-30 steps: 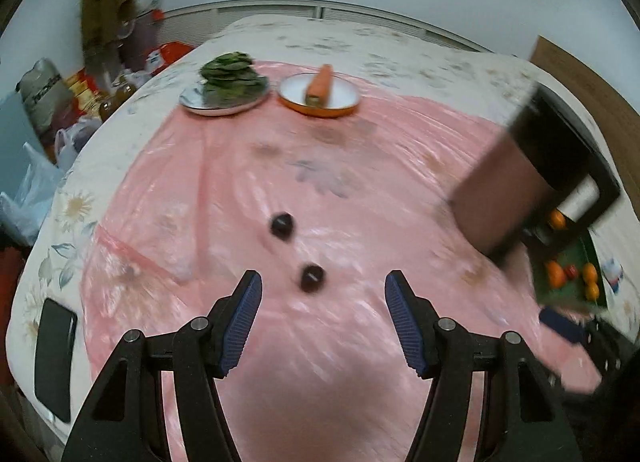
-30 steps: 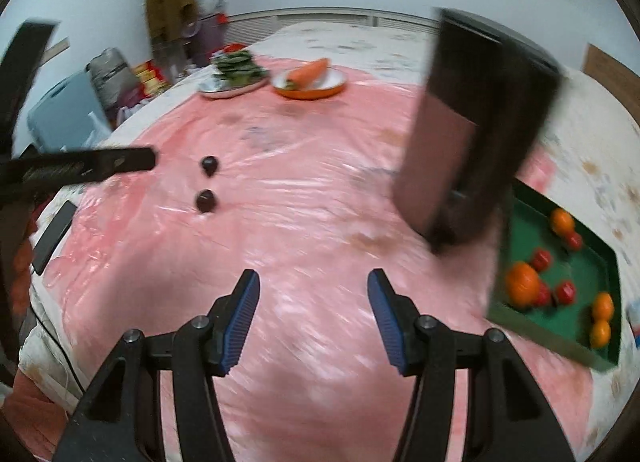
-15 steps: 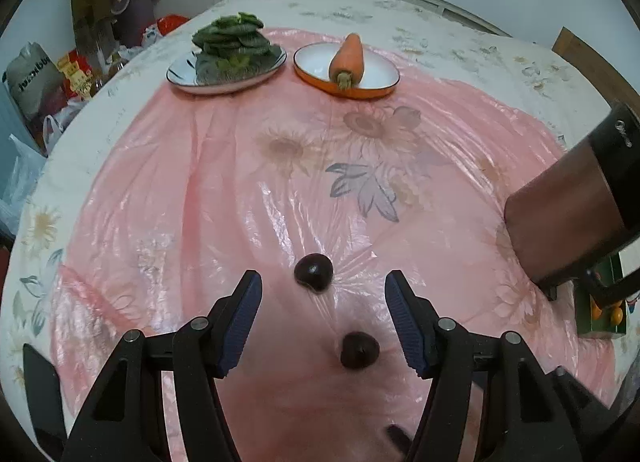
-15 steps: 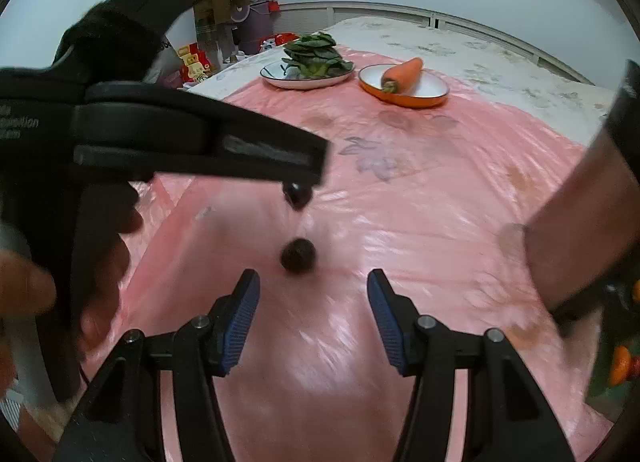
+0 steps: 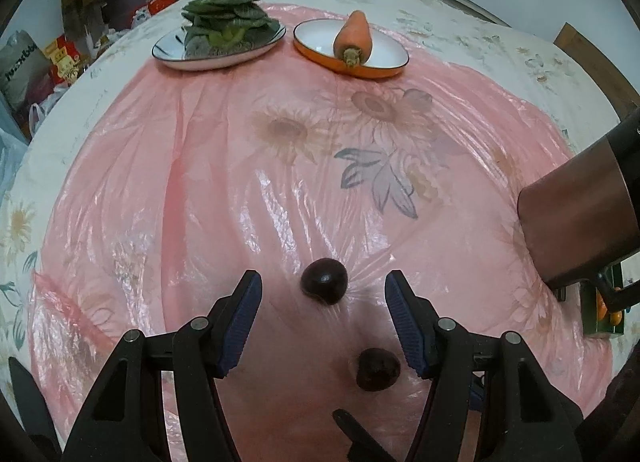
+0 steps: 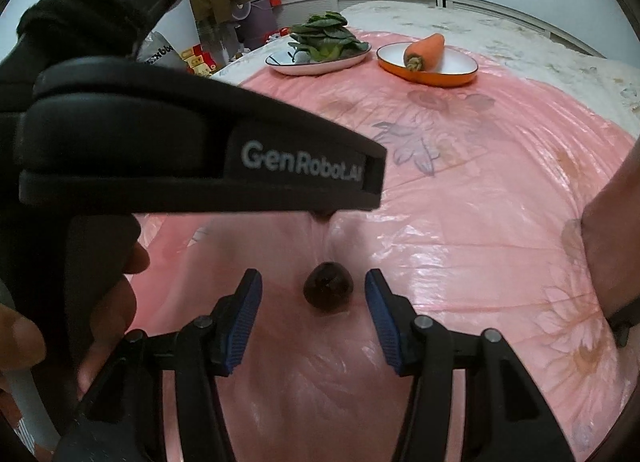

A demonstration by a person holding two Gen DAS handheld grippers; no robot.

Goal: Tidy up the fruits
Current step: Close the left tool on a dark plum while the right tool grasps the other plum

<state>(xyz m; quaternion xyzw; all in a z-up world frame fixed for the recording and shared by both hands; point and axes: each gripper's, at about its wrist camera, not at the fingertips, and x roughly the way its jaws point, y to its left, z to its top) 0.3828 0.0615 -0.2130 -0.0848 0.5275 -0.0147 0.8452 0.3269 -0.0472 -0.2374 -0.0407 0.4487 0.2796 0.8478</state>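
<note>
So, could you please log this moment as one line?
left gripper: open, far dark round fruit between fingers | right gripper: open, near dark round fruit between fingers

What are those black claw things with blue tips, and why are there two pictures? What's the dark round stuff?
Those are grippers, tongs a person squeezes by hand. Each carries a camera, so you get one picture per gripper. The left gripper and right gripper are both open, holding nothing. Each has a dark round fruit between its fingers: one fruit for the left, the other fruit for the right. They lie on a pink plastic sheet. Farther back sit a carrot and leafy greens on plates.
</note>
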